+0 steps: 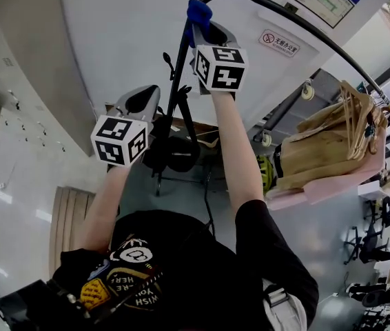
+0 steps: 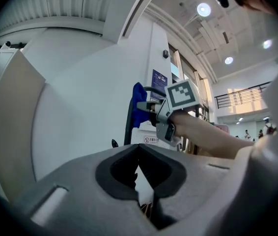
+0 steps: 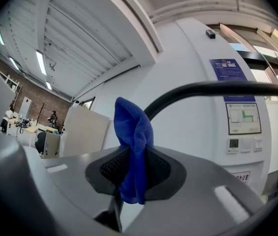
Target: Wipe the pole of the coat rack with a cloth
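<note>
Glossy pale floor [image 1: 16,205] and a white curved wall [image 1: 126,40] with a small red-marked sign [image 1: 279,43]; office chairs [image 1: 377,243] stand far to the right. Black pole [image 1: 176,81] of the coat rack rises near the wall, and a curved black bar [image 1: 298,23] arches off its top toward wooden hangers [image 1: 360,109] bunched above brown bags on a pink surface. Right hand-held gripper [image 1: 202,25] is raised high at the pole's top, jaws closed on a blue cloth [image 3: 133,141]; the cloth stands up between the pads and hangs below them, its upper fold against the spot where bar meets pole. Left hand-held gripper [image 1: 150,98] sits lower, just beside the pole, jaws brought together at the tips with nothing between them and only a narrow wedge of light behind. Head view alone shows the person's black printed T-shirt, both forearms and the rack's foot on the floor. Left gripper view alone shows round ceiling lights [image 2: 204,9], a far balcony rail, and the cloth side-on pressed to the pole. Right gripper view alone shows a slatted ceiling with strip lights, a distant brick wall, and a framed plan [image 3: 243,118] above small wall controls.
</note>
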The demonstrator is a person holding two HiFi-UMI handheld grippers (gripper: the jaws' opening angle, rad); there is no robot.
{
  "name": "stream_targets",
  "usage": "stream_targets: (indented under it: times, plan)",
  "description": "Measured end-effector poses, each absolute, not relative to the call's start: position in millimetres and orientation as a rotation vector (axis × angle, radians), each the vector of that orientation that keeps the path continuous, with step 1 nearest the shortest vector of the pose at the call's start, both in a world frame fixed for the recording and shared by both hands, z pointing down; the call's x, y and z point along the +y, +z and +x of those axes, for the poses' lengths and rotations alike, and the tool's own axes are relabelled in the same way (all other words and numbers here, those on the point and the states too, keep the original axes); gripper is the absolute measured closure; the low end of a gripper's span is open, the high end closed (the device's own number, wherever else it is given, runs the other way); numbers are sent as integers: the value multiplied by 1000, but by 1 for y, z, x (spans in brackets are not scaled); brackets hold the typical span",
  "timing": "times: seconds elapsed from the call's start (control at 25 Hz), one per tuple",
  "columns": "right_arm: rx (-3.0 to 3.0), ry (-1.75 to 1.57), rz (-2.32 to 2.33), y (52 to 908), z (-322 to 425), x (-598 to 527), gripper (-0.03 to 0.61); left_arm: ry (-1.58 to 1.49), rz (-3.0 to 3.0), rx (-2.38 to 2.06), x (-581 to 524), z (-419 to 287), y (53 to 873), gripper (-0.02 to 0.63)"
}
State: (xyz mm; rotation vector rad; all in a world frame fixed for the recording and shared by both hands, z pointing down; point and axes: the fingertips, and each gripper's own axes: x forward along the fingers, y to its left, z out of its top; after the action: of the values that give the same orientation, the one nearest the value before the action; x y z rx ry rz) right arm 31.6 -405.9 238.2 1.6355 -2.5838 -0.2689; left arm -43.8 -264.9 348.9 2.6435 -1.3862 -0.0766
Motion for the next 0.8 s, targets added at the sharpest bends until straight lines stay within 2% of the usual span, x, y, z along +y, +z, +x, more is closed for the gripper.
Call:
stream_targets:
  times: [0.2, 0.56, 0.8]
  plan:
    - [-2581, -264, 1659, 235, 30, -406, 505, -76, 2646, -1395, -264, -47, 345, 614]
    - [-2559, 9, 1590, 385, 29, -396, 505, -50, 2649, -1380, -263, -45, 350, 613]
    - [-2485, 143, 1522, 453, 33, -392, 505, -30, 2635, -1374, -267, -41, 360, 613]
